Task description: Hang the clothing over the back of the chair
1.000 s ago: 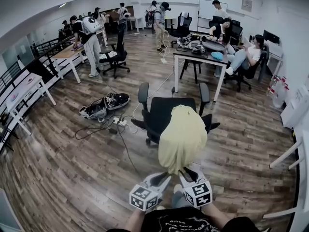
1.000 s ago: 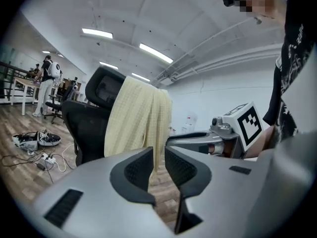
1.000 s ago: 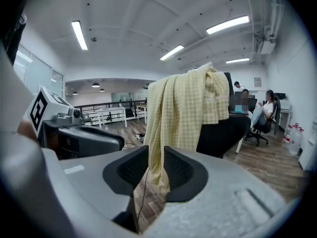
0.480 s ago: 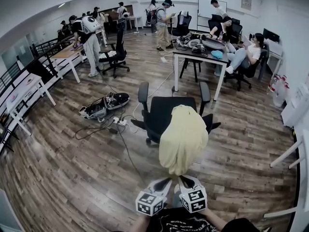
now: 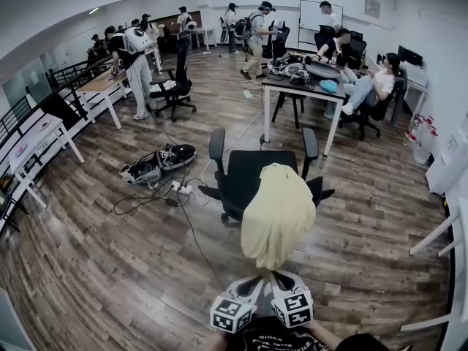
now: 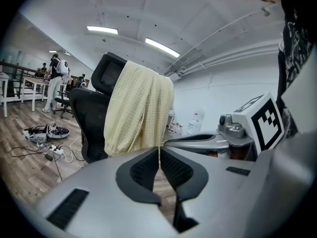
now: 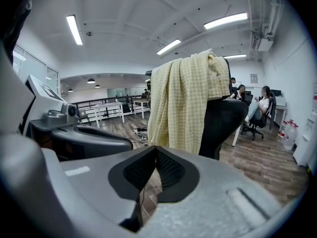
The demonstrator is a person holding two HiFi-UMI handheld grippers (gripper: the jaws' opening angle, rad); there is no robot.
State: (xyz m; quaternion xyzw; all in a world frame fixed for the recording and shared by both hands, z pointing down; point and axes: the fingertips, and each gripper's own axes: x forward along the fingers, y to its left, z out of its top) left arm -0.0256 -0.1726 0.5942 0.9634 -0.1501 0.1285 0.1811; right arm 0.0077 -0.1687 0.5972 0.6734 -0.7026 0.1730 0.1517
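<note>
A pale yellow checked garment hangs draped over the backrest of the black office chair in the middle of the head view. It hangs free, and neither gripper touches it. My left gripper and right gripper sit side by side just below its hem, at the bottom of that view. In the left gripper view the garment and chair stand ahead, and the left gripper is shut on nothing. In the right gripper view the right gripper is shut and empty below the garment.
A bag with cables and a power strip lie on the wooden floor left of the chair. A dark desk with seated people stands behind it. White tables line the left wall. Several people stand at the back.
Both grippers have drawn back from the garment's hem toward the bottom of the head view, moved closer together and shut. The garment stays draped on the chair.
</note>
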